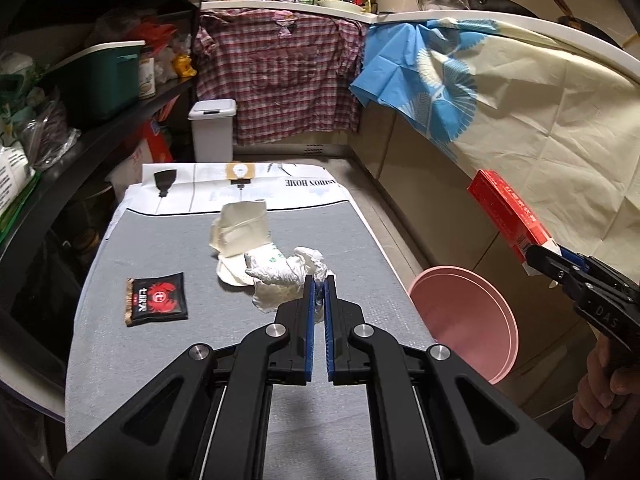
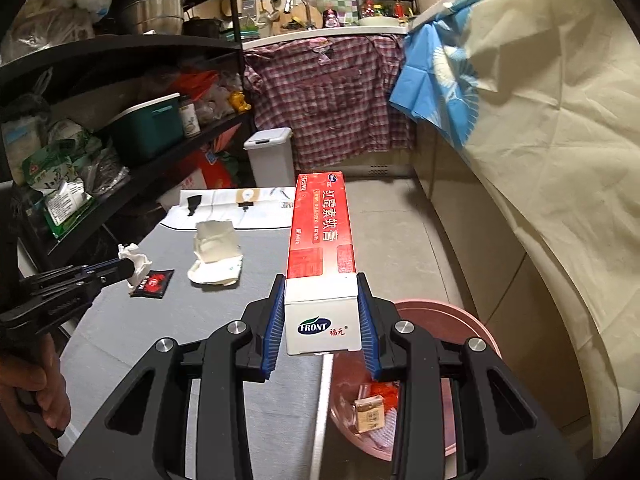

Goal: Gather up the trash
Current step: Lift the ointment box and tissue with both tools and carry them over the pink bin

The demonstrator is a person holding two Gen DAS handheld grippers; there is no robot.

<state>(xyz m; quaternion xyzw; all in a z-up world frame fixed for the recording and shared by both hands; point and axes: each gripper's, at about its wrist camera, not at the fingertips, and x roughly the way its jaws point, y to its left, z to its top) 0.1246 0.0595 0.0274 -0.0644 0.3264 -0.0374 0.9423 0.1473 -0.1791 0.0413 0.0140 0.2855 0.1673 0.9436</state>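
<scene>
While my left gripper [image 1: 319,280] is pinching a crumpled white tissue [image 1: 286,272], my right gripper [image 2: 321,280] is clamping the red-and-white box [image 2: 322,240] over the near-right pink bin [image 2: 436,312].

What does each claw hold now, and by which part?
Left claw: crumpled white tissue, by one edge. Right claw: red box, by its white end.

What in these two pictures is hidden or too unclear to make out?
- Pink basin: in the right wrist view the red box and right gripper cover much of its contents; the left wrist view shows only its outside.
- Crumpled tissue: the left gripper hides the pinched part.
- Black sachet: partly behind the tissue, print too small.
</scene>
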